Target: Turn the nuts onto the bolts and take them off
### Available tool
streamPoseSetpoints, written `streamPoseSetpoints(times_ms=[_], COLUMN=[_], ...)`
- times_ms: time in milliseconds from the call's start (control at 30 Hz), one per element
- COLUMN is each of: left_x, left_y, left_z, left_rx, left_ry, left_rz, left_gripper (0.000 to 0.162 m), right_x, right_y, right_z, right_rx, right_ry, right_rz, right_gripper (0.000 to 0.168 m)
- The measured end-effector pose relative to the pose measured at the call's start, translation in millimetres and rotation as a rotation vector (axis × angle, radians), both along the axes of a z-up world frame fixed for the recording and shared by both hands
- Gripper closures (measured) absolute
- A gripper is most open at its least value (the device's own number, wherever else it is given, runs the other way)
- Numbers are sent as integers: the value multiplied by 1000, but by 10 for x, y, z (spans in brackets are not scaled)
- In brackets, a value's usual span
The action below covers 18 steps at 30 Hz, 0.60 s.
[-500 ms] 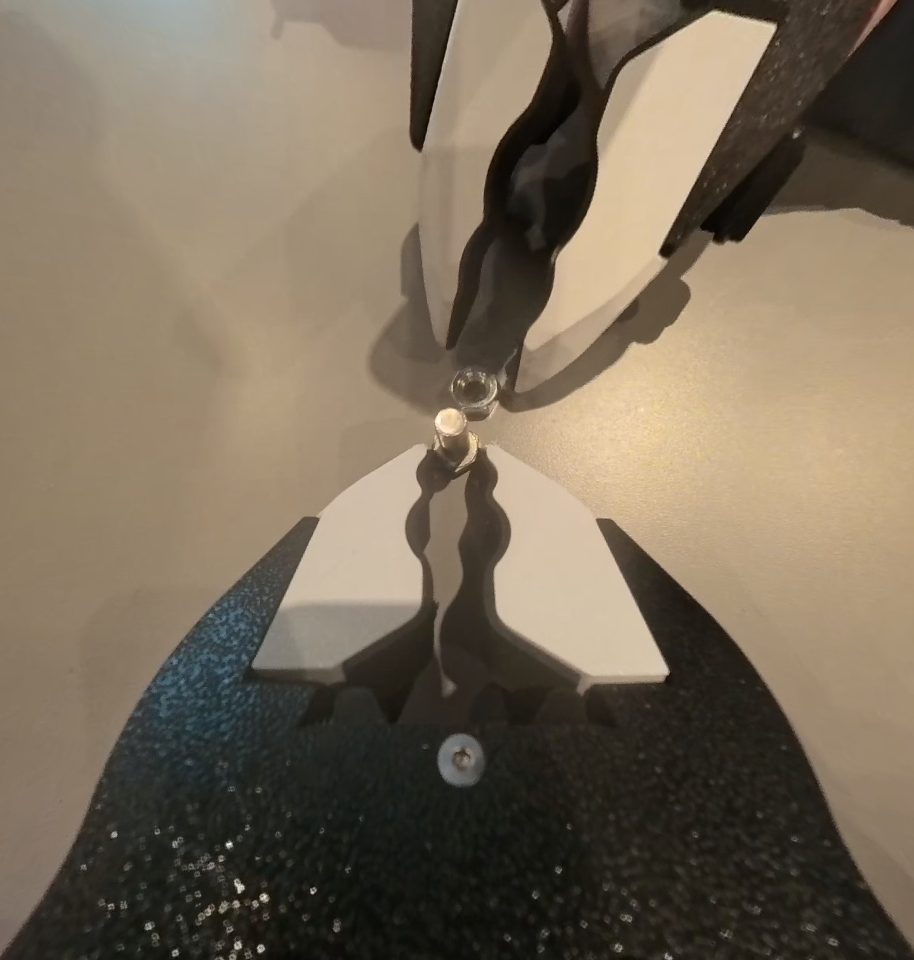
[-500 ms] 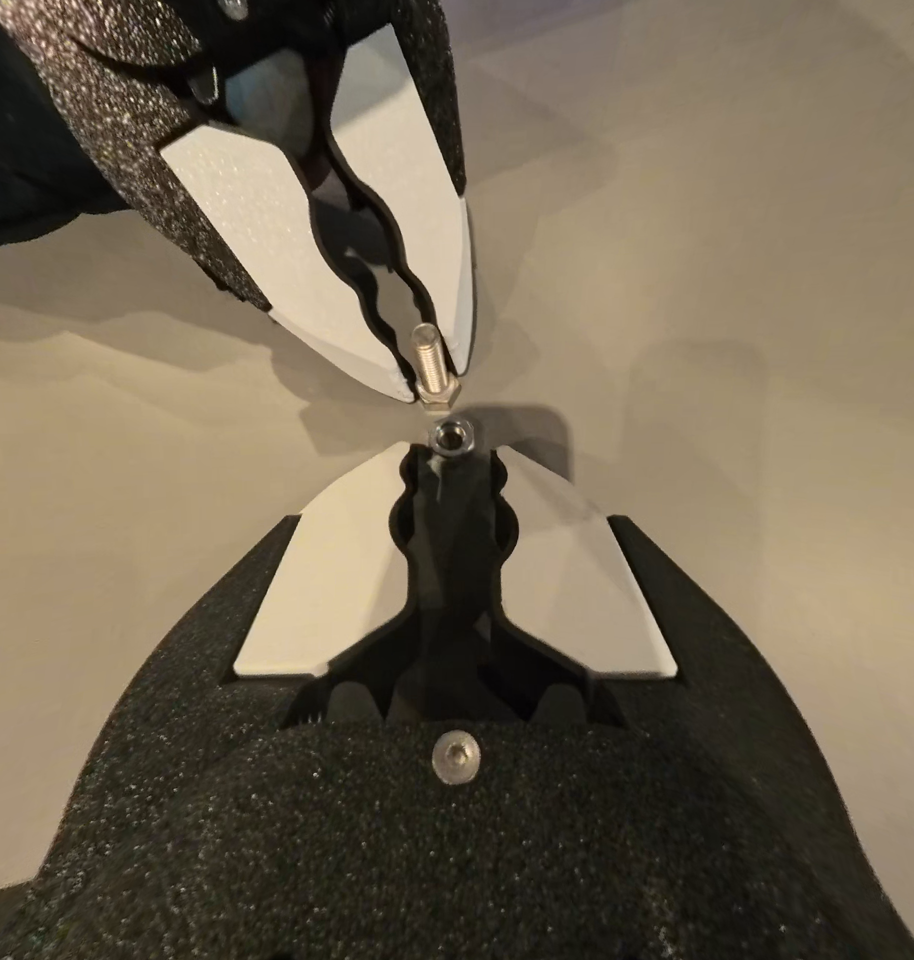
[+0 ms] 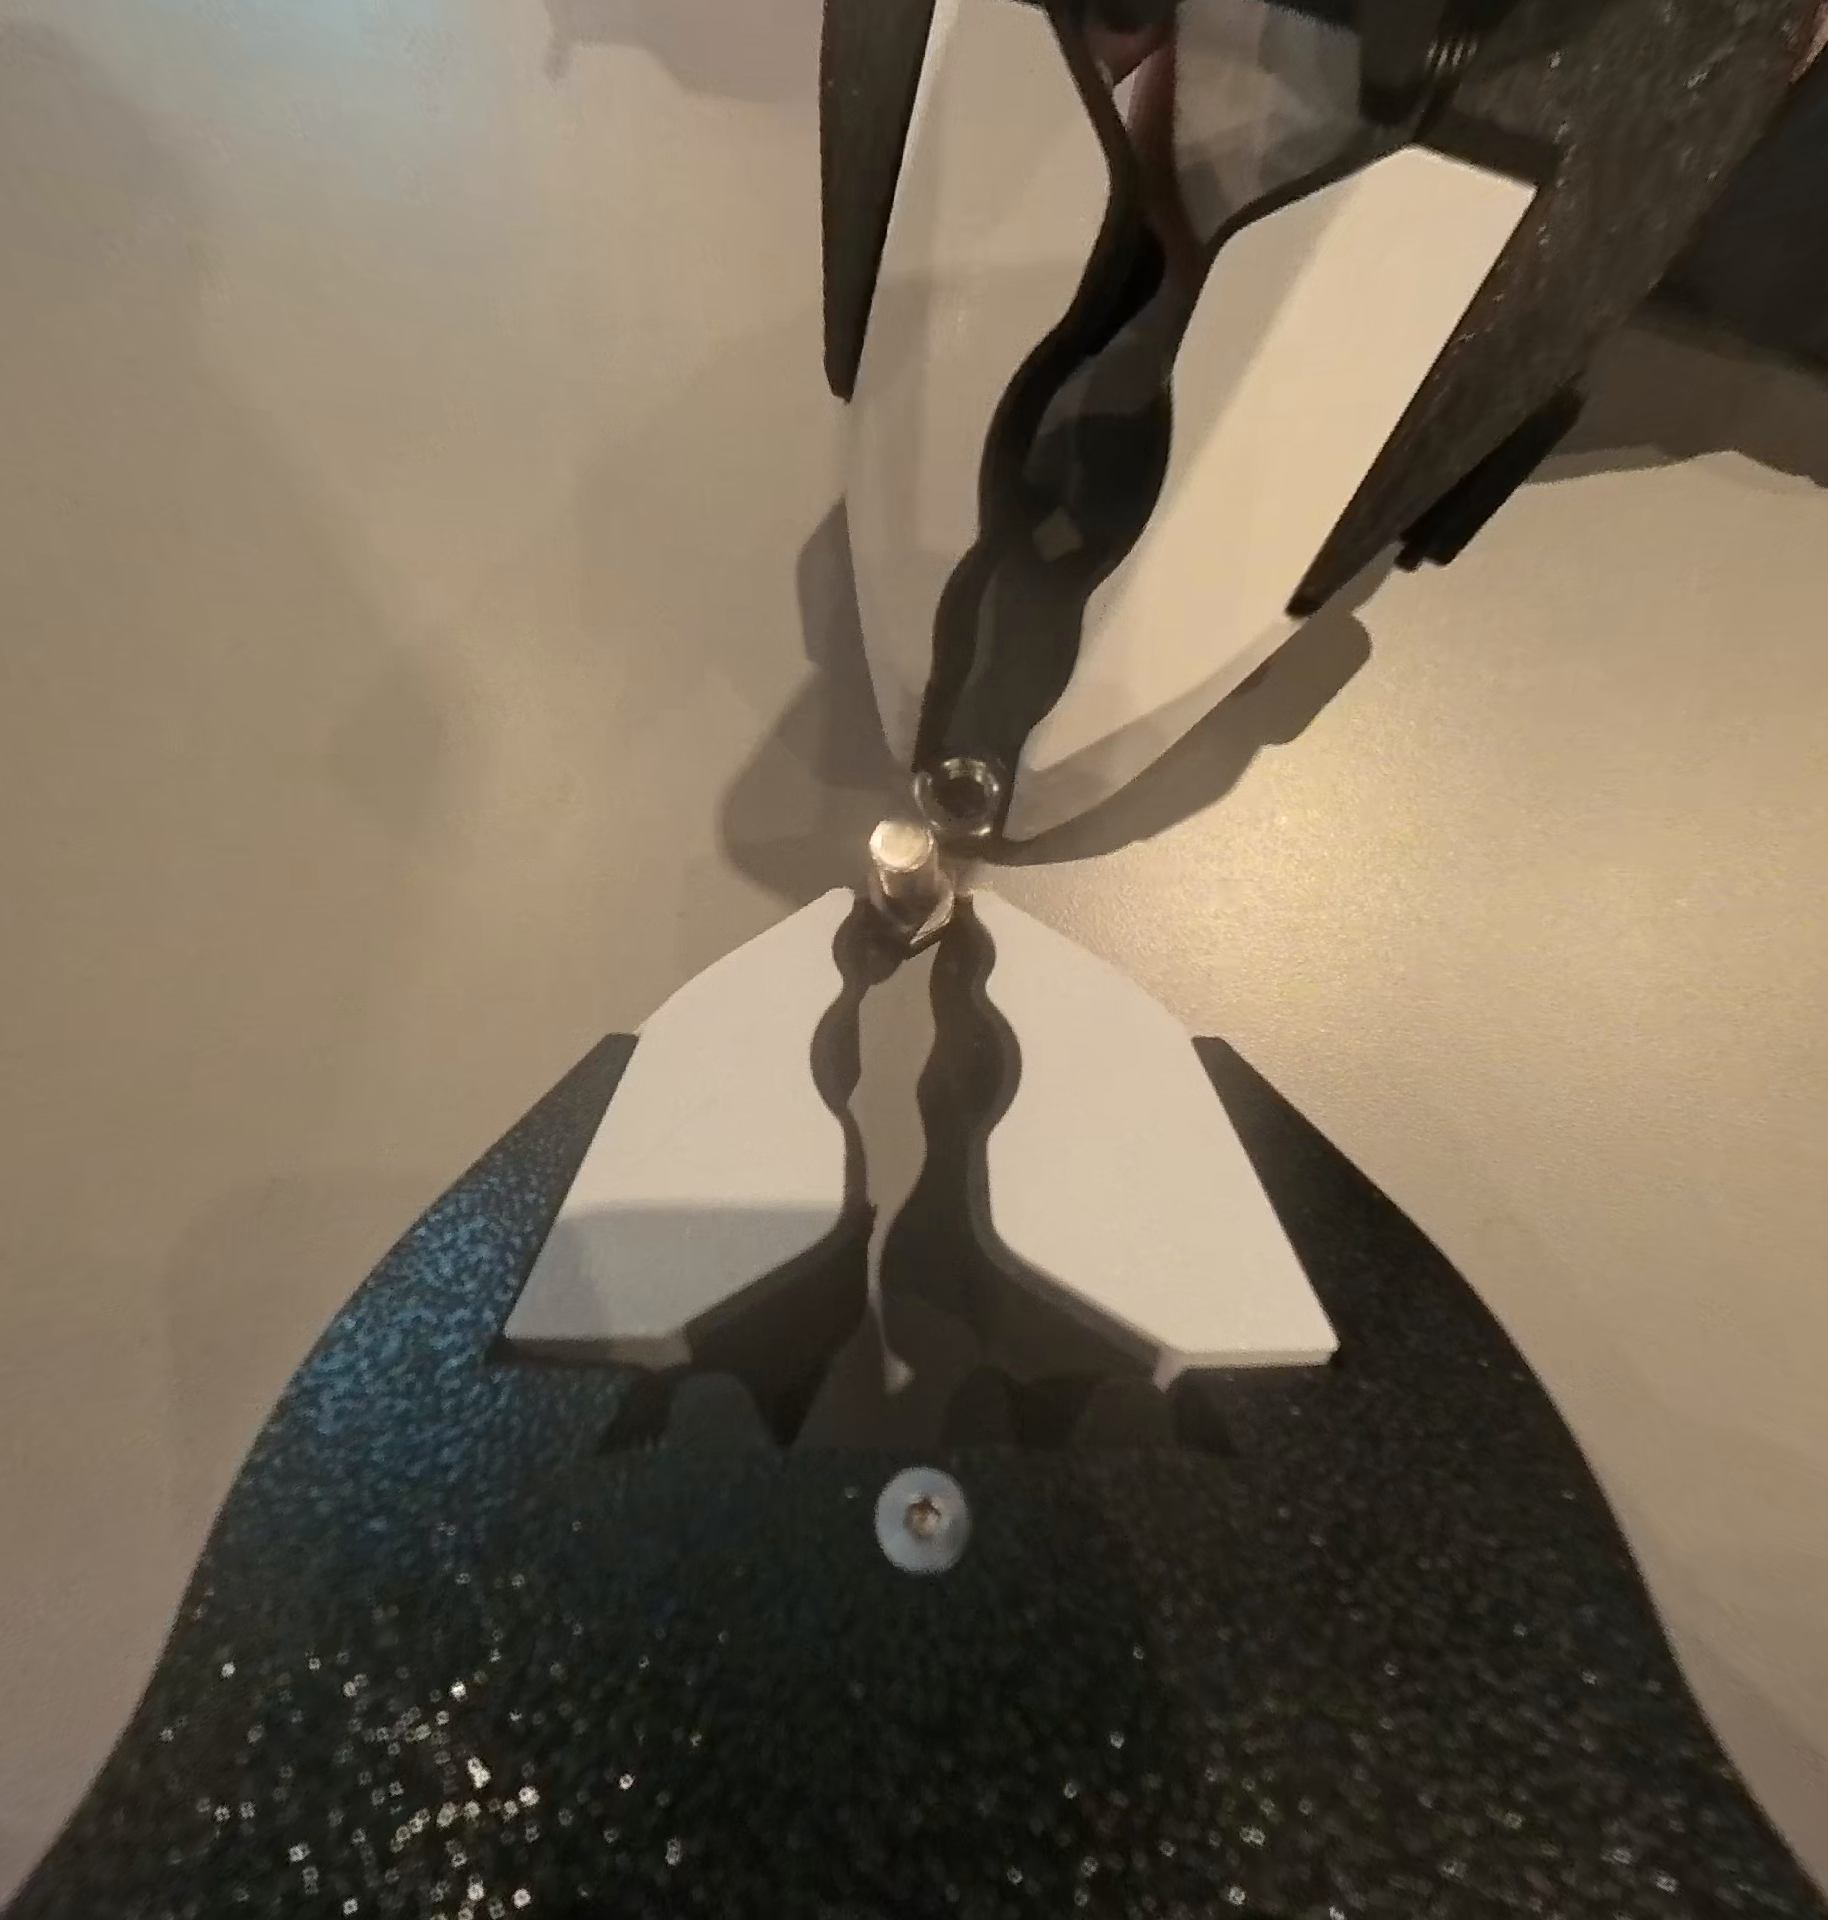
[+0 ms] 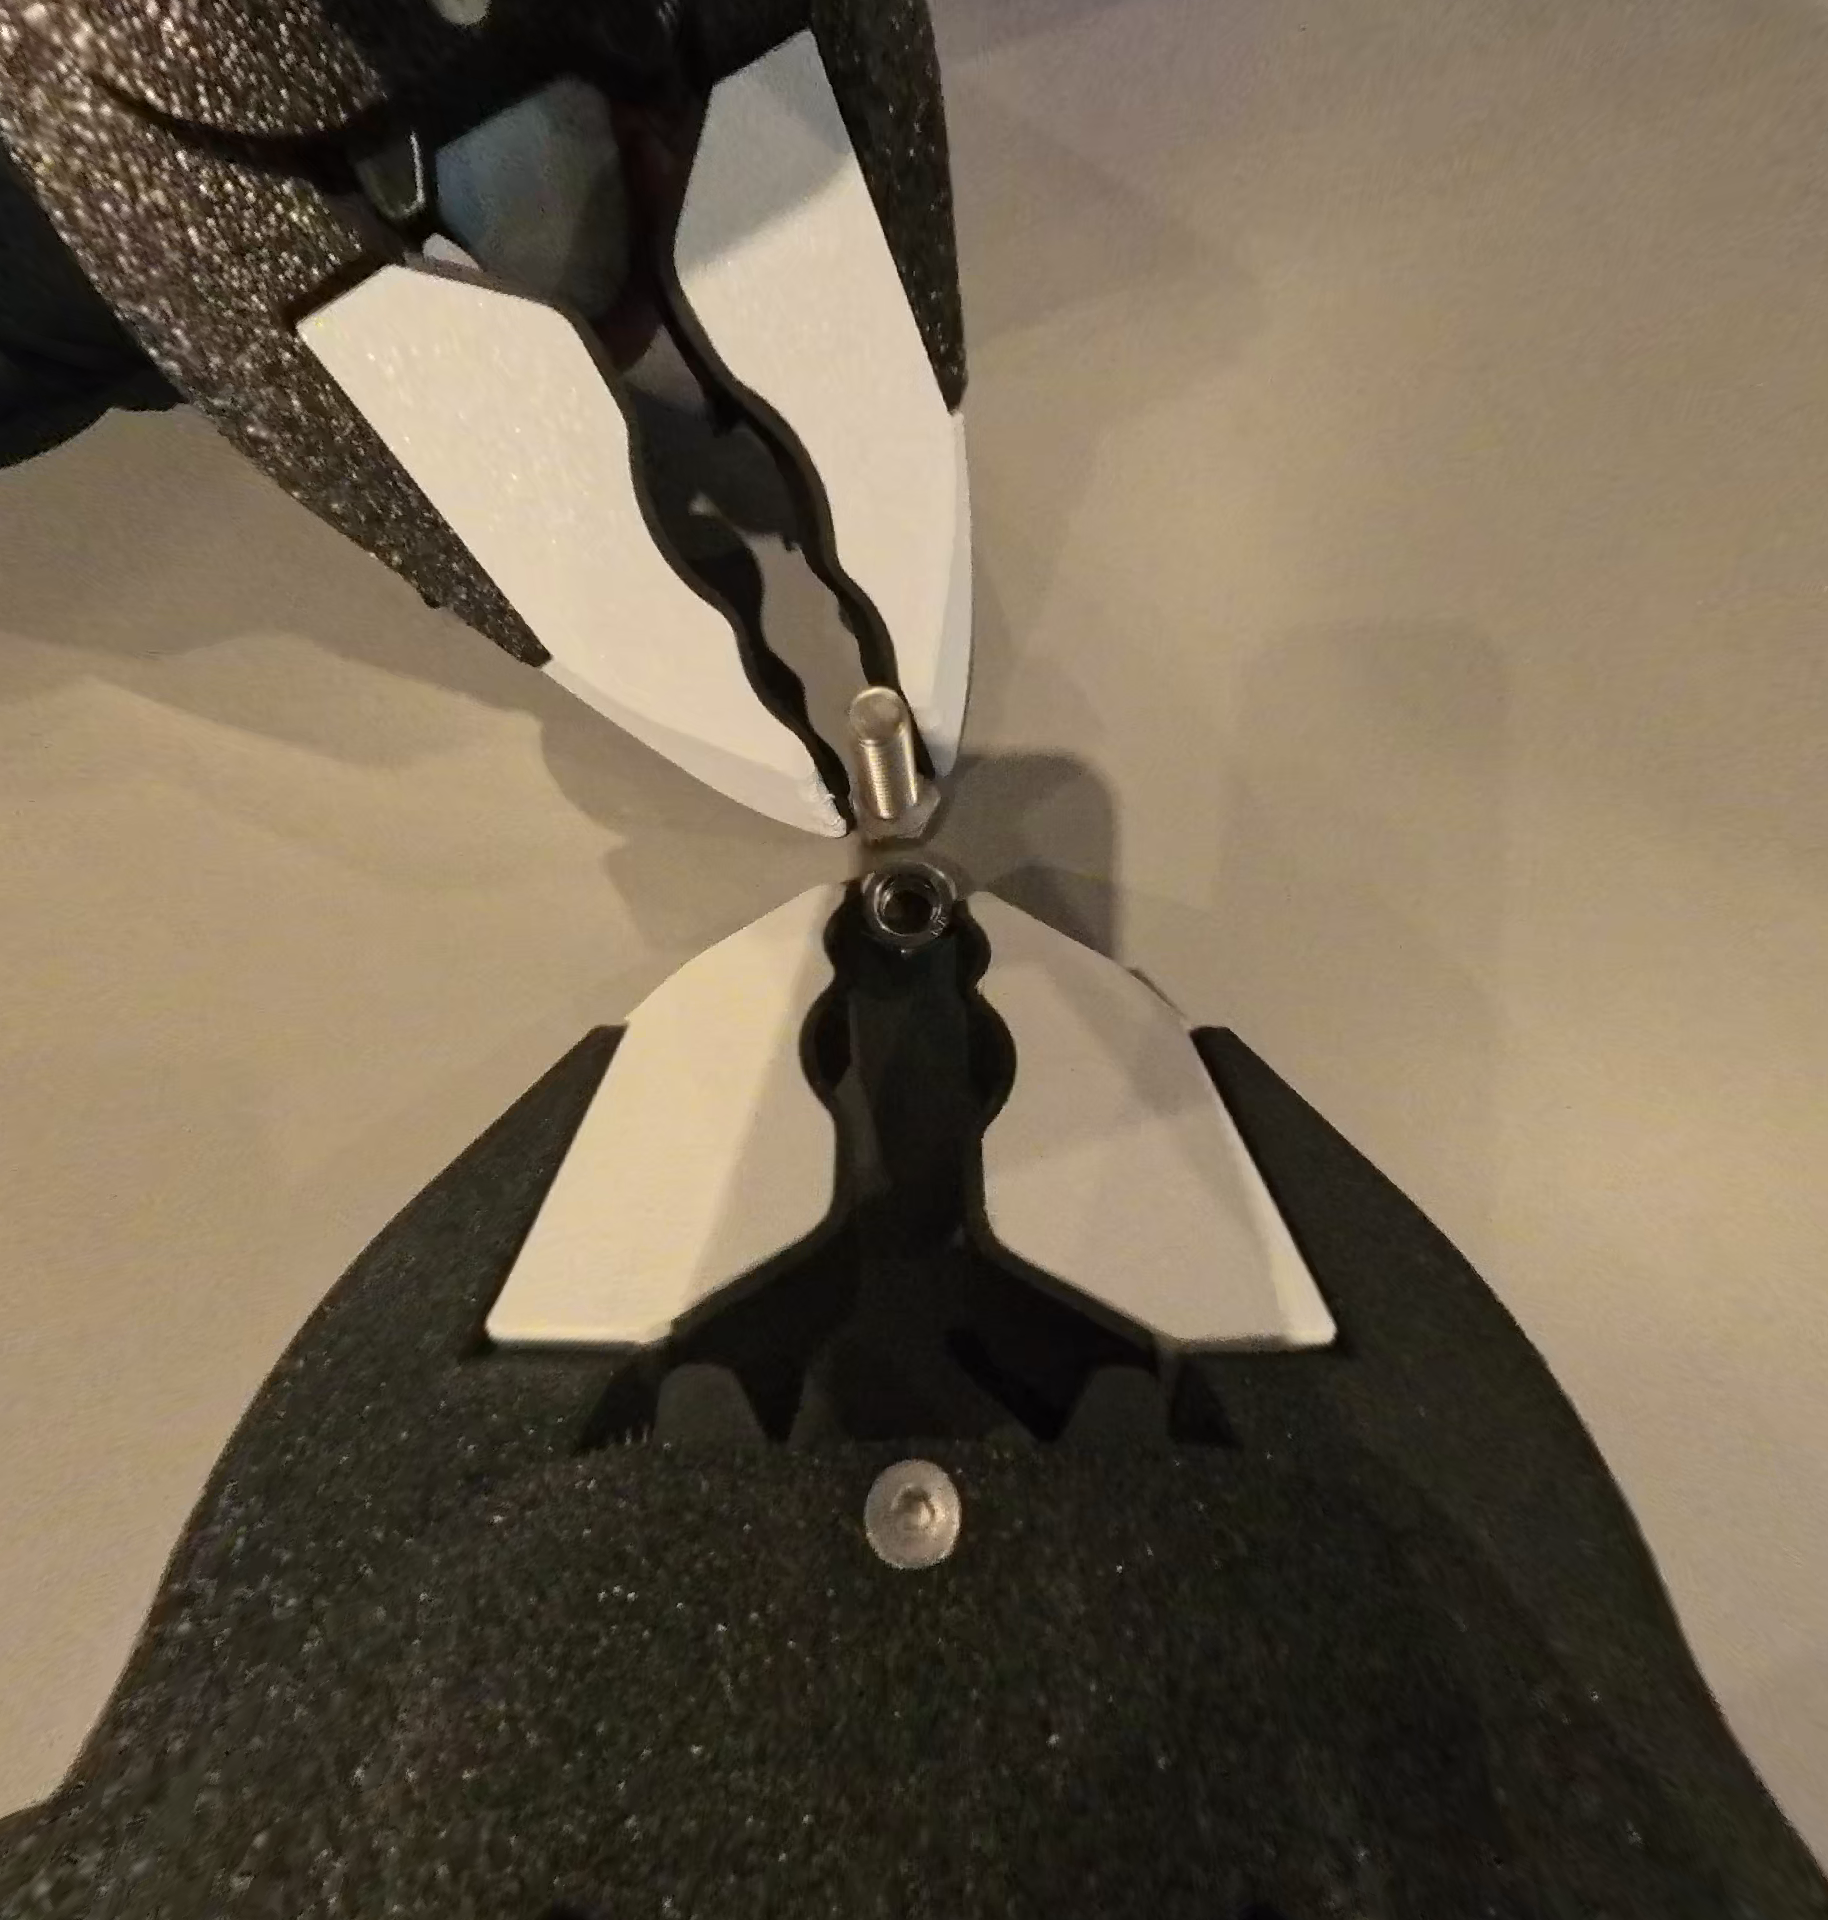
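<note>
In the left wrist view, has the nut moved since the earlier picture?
Yes, slightly: the nut, shut in the right gripper, has come down the picture toward the tip of the bolt, which the left gripper holds.

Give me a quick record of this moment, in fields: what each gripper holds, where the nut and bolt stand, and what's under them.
left gripper: shut on bolt at its head
right gripper: shut on nut
nut and bolt: tip to tip, close, not threaded together
bolt: threaded end points toward the left camera
surface: plain beige table
</note>
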State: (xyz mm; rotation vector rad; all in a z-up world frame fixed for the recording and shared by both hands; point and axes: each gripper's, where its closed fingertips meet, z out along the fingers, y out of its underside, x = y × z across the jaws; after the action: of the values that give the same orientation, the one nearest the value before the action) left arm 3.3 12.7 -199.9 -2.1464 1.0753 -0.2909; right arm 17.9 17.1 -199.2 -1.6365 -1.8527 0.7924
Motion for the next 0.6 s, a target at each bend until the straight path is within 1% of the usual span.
streamPoseSetpoints(times_ms=[133,233,300,367,600], left_x=[0,-1,-1,-1,-2], left_y=[-1,-1,-1,0,-2], left_z=[0,0,1,0,1], left_rx=[3,4,3,2,5], left_ry=[5,9,8,8,14], left_rz=[-1,-1,-1,0,-3], left_gripper=[147,147,147,147,147], right_x=[7,-12,-44,-79,-150], right_y=[60,63,14,-41,-111], right_z=[64,234,380,471,375], right_rx=[48,37,35,34,15], right_ry=[33,128,205,237,89], right_rz=[-25,-32,-8,18,60], right_gripper=[151,151,151,151,151])
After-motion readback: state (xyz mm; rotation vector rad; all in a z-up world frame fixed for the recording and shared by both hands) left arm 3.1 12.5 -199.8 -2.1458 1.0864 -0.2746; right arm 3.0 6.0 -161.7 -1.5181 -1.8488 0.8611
